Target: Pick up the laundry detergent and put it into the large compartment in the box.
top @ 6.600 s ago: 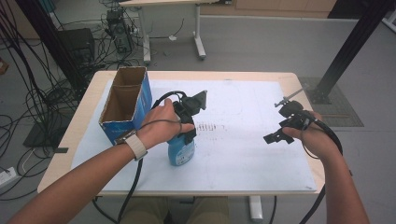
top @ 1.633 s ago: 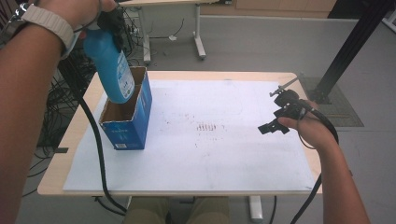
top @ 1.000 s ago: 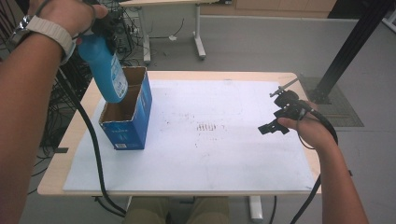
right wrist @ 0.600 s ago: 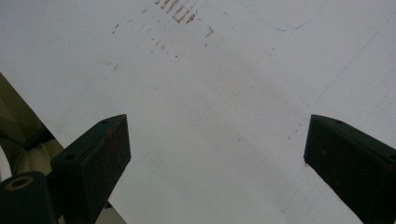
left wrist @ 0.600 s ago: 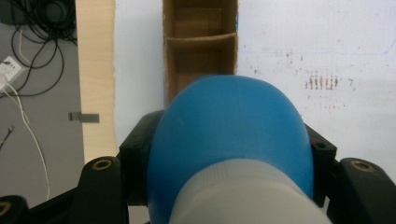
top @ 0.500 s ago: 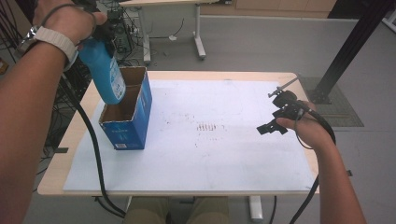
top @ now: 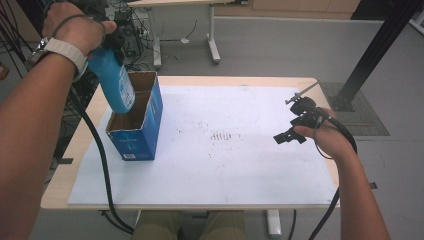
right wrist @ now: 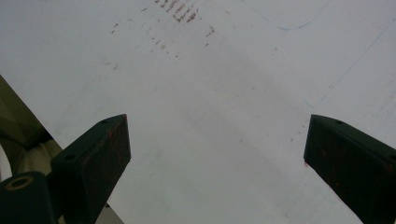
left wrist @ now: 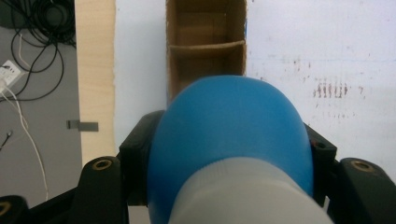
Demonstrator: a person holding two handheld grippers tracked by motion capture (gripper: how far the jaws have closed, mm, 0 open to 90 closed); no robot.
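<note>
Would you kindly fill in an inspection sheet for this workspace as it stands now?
Surface: wooden table under a white sheet with faint brown smudges.
Job's things: blue bottle held tilted above the open blue carton; a cardboard divider shows inside.
Clutter: nothing seen.
Grippers: left gripper shut on the bottle; right gripper open, empty, over the sheet.
Cables: black cable hangs past the table's left edge; more lie on the floor.
Surroundings: grey floor, another table behind, black post at right.
</note>
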